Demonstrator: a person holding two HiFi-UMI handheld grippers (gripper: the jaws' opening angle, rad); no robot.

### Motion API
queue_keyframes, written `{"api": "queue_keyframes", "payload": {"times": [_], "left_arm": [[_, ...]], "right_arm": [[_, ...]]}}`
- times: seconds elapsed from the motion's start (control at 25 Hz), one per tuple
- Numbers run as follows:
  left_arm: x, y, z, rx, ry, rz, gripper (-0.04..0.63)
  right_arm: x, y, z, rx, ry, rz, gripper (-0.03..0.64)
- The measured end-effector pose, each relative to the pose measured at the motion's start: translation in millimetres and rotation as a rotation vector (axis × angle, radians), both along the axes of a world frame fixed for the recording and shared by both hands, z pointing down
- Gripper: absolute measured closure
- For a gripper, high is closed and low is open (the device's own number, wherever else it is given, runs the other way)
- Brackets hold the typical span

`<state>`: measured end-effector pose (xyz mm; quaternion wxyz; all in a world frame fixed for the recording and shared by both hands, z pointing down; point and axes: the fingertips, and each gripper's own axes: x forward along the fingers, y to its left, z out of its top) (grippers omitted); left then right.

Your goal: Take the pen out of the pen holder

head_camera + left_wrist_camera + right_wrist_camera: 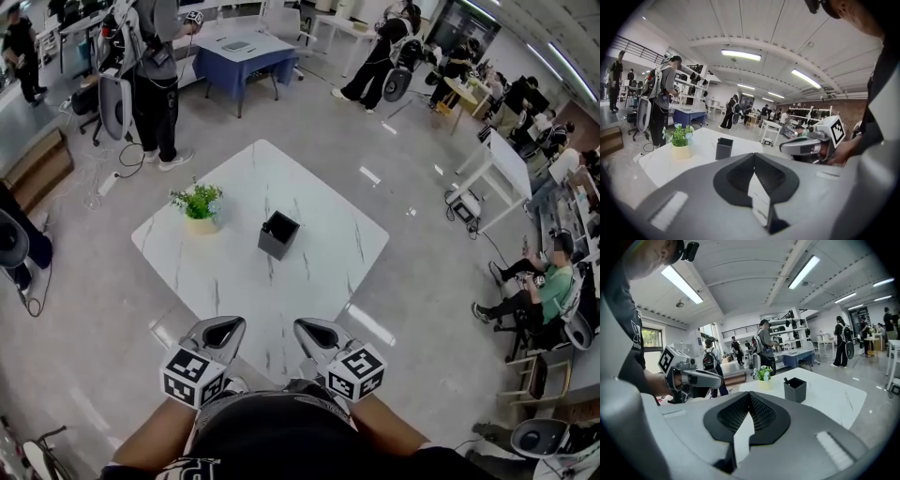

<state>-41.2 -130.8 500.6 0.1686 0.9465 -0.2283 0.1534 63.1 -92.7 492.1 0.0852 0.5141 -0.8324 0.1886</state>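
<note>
Head view first: the black pen holder (pixel 278 234) sits around the middle of the white table (pixel 319 272), with a potted plant (pixel 199 206) toward the left corner. The left gripper (pixel 217 330) and right gripper (pixel 317 333) hang side by side at the near corner, well apart from the holder.

Left gripper view: jaws clenched tip to tip, nothing in them.

Right gripper view: same deal, jaws pressed together and empty. The pen (pixel 786 380) pokes up out of the holder.
</note>
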Motion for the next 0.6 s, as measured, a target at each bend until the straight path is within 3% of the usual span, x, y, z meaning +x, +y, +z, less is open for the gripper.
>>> {"api": "queue_keyframes", "payload": {"times": [0.6], "left_arm": [[30, -5, 1, -0.004, -0.022, -0.131, 0.538]], "right_arm": [[34, -20, -5, 0.022, -0.018, -0.115, 0.617]]}}
